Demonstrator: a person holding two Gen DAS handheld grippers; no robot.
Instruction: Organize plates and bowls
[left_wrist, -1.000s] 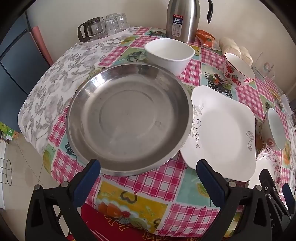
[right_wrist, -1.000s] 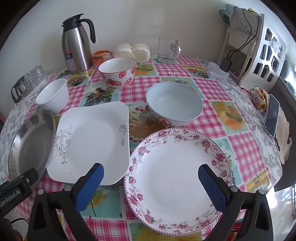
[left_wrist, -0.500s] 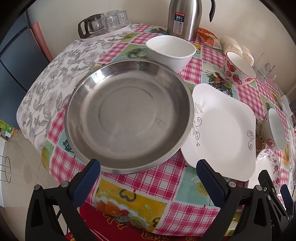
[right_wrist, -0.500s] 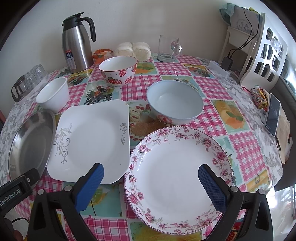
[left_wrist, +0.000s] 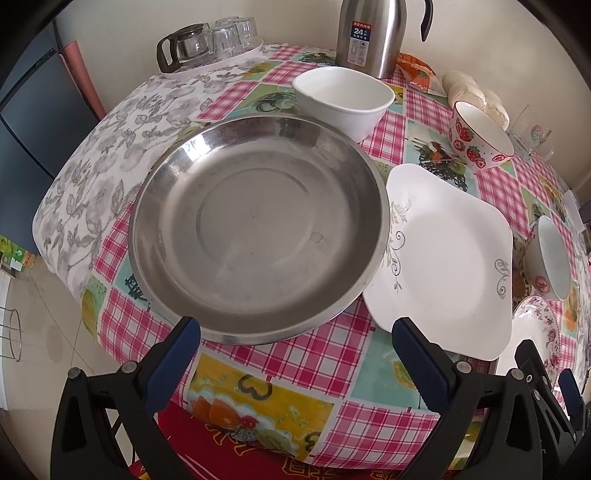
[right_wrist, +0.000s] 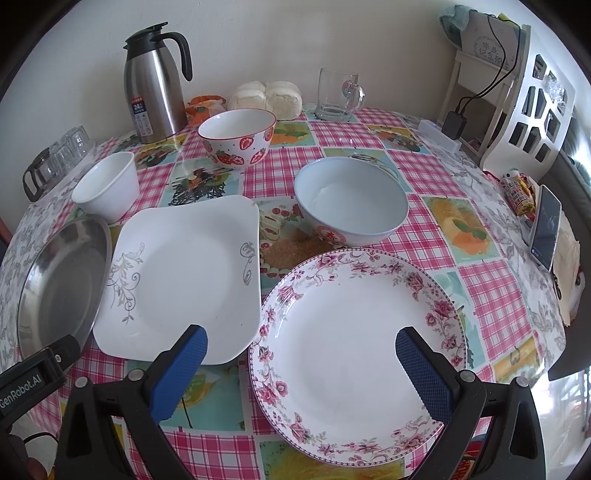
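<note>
A steel plate (left_wrist: 258, 229) lies at the table's left, its right rim over the edge of a square white plate (left_wrist: 447, 258). My left gripper (left_wrist: 295, 332) hangs open just short of the steel plate's near rim, holding nothing. A floral round plate (right_wrist: 354, 350) lies in front of my right gripper (right_wrist: 301, 341), which is open above its near part. Behind stand a small white bowl (left_wrist: 343, 99), a strawberry bowl (right_wrist: 238, 138) and a pale blue bowl (right_wrist: 351, 199). The square plate (right_wrist: 181, 273) and steel plate (right_wrist: 59, 284) show in the right wrist view too.
A steel thermos jug (right_wrist: 155, 85), steamed buns (right_wrist: 266, 98) and a glass mug (right_wrist: 338, 96) stand along the wall. A tray of glasses (left_wrist: 210, 40) sits at the far left corner. A phone (right_wrist: 546, 229) lies at the right edge.
Both grippers have eased slightly forward over the table, so the plates sit a little lower and nearer in view. Nothing on the table has moved.
</note>
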